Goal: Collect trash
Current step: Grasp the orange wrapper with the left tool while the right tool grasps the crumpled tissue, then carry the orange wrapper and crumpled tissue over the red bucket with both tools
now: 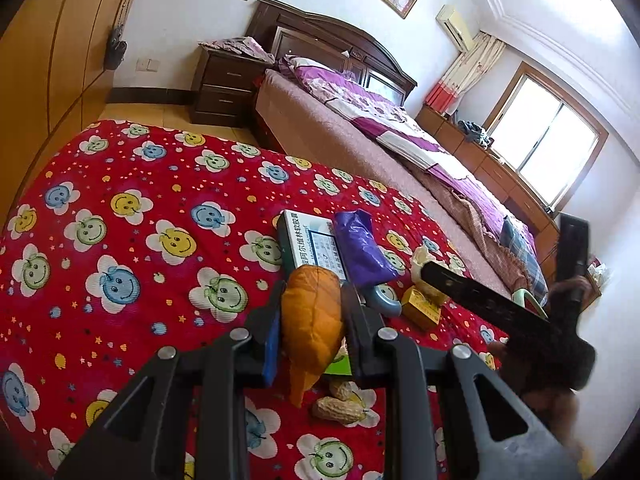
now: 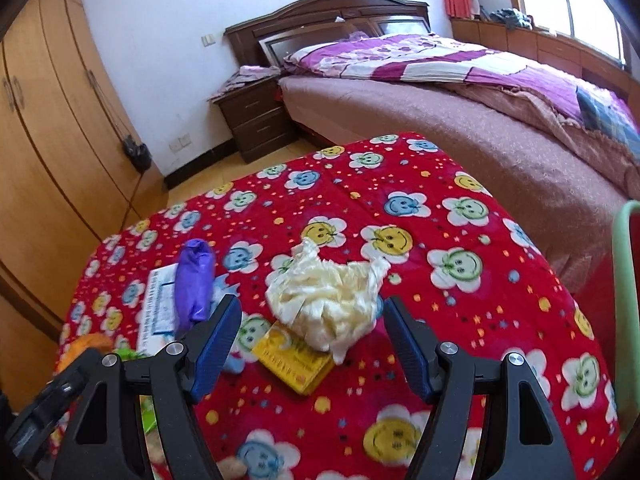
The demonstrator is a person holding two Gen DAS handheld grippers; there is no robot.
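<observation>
Your left gripper [image 1: 310, 320] clenches the orange peel [image 1: 314, 320]; your right gripper [image 2: 312, 344] gapes, released, before the crumpled plastic [image 2: 328, 300]. Peanuts [image 1: 340, 410], boxes remain on the table [image 1: 120, 200].

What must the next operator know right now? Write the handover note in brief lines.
Left gripper: shut on the orange peel, lifted above the red cloth.
Right gripper: open, empty, fingers either side of the crumpled cream bag, not touching it.
Still on the cloth: cream bag partly over the yellow box, purple wrapper against the white medicine box, peanut shells.
Done: peel picked up.
Left: drop the peel, then collect the rest. No bin is visible.
</observation>
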